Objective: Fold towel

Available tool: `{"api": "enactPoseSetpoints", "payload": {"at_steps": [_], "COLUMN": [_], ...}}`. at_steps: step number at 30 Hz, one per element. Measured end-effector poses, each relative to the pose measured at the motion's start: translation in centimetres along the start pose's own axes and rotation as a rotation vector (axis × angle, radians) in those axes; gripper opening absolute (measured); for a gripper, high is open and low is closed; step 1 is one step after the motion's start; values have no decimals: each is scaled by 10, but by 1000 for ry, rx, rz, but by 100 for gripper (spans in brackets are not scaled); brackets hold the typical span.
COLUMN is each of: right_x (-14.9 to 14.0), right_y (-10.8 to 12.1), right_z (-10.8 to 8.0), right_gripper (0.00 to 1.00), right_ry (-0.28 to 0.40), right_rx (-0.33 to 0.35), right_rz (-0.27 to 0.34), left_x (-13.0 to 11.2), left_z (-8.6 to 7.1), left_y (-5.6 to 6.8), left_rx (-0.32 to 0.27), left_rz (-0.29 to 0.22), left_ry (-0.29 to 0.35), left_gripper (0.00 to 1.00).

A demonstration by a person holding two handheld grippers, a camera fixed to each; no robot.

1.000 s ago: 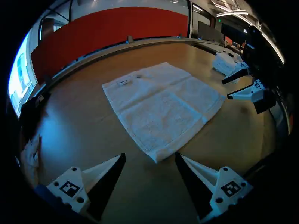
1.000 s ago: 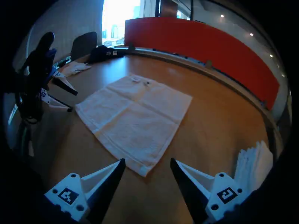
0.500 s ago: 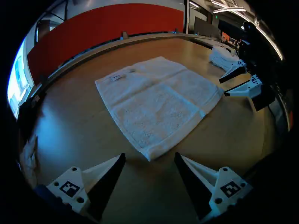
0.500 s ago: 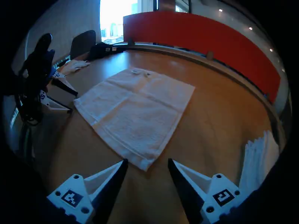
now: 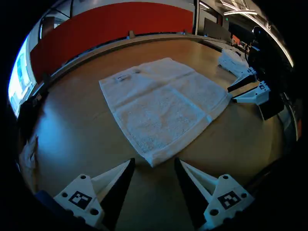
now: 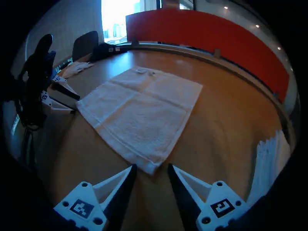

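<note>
Towel corner lies in the gap between the two fingers of the left gripper, at 6 o'clock in the left gripper view. The jaws stand apart with a middling gap, and neither finger presses on the cloth.

In the right gripper view another corner of the towel lies the same way between the fingers of the right gripper, also at 6 o'clock. Those jaws are apart too, a little narrower, and grip nothing.

From each corner the towel spreads flat and unfolded toward 12 o'clock on the wooden table. Its small label is at the far edge.

In the left gripper view the right gripper is at 3 o'clock, its fingers parted beside the towel's edge. A stack of folded cloths lies beyond it at 2 o'clock.

In the right gripper view the left gripper is at 9 o'clock beside the towel. A crumpled cloth lies at 10 o'clock, with a chair behind it.

A red wall runs along the far side of the table.
</note>
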State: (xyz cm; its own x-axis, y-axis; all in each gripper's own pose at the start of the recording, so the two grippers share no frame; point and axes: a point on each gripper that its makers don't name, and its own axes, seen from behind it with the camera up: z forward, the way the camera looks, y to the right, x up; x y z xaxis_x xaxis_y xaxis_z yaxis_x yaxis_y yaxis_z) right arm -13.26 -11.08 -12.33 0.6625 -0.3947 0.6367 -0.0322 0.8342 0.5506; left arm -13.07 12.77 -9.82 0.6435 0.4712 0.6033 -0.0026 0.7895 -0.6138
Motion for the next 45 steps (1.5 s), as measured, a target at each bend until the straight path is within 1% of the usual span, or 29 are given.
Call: {"api": "enactPoseSetpoints", "payload": {"at_steps": [4,8,11,13,15,19,23,26,28,32,34,39,41,45], "right_x": [0,1,0,0,0,-1,-1,-1,-1,-1,-1,2,3,5], "right_y": [2,4,4,4,3,3,2,2,2,2,2,2,2,2], "right_z": [0,-1,-1,-1,0,0,1,1,1,0,0,-2,-3,-4], "right_gripper": [51,47,46,43,39,26,19,18,18,15,13,8,8,7], "right_ry": [2,3,3,4,4,4,4,4,3,3,3,9,12,16], "right_rx": [-6,-9,-8,-9,-8,-3,1,2,2,4,5,7,7,10], "right_rz": [6,12,5,-3,-10,-20,-27,-29,-30,-29,-25,-20,-19,-16], "left_x": [0,0,1,1,1,1,1,1,2,2,2,3,3,4], "left_z": [0,1,1,1,1,2,2,2,2,3,3,3,2,0], "left_y": [3,7,7,7,7,7,7,6,3,1,1,3,3,3], "left_rx": [1,-5,-5,-4,-4,-2,-3,-1,12,34,40,46,43,30], "left_rz": [1,11,8,3,-1,0,-1,-2,-7,-25,-25,-20,-32,-70], "left_ry": [-4,-8,-10,-10,-10,-14,-22,-27,-28,-27,-26,-24,-27,-29], "left_gripper": [68,56,54,54,54,53,52,49,32,18,15,12,12,11]}}
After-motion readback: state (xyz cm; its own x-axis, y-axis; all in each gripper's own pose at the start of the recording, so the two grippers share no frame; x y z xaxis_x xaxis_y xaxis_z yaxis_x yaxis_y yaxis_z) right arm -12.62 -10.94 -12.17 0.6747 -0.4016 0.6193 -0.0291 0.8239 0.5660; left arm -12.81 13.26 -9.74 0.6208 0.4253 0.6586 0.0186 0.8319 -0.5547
